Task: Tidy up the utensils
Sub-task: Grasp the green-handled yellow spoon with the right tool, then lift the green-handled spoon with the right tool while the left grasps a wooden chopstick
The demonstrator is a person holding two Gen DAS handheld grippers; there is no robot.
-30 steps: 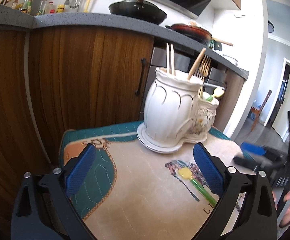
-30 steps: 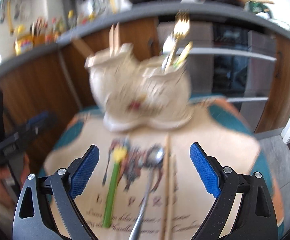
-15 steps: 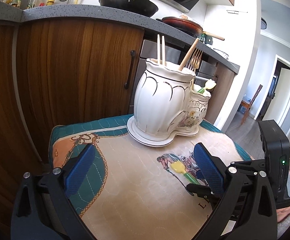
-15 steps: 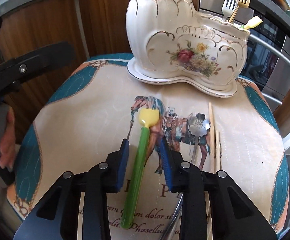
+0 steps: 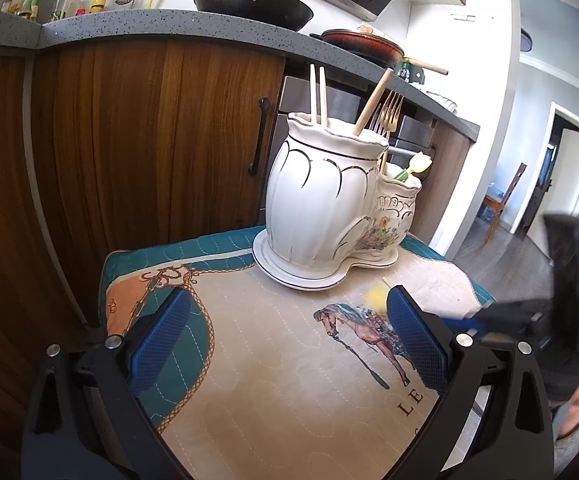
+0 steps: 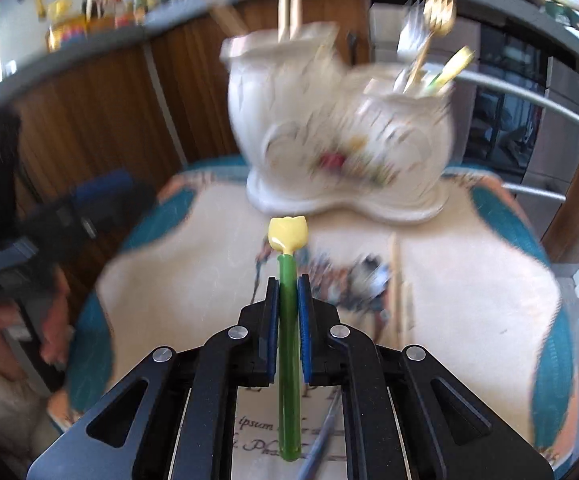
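While gripped: green-stemmed, yellow-tulip spoon [image 6: 288, 264]

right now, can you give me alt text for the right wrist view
The right tool is closing on the green handle of a yellow tulip-tipped utensil, which points toward a blurred white ceramic utensil holder with forks and chopsticks in it. A metal spoon and chopsticks lie on the horse-print cloth to the right.

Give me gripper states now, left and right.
Left gripper: open, empty.
Right gripper: closing onto the green-handled utensil, pads against its handle.
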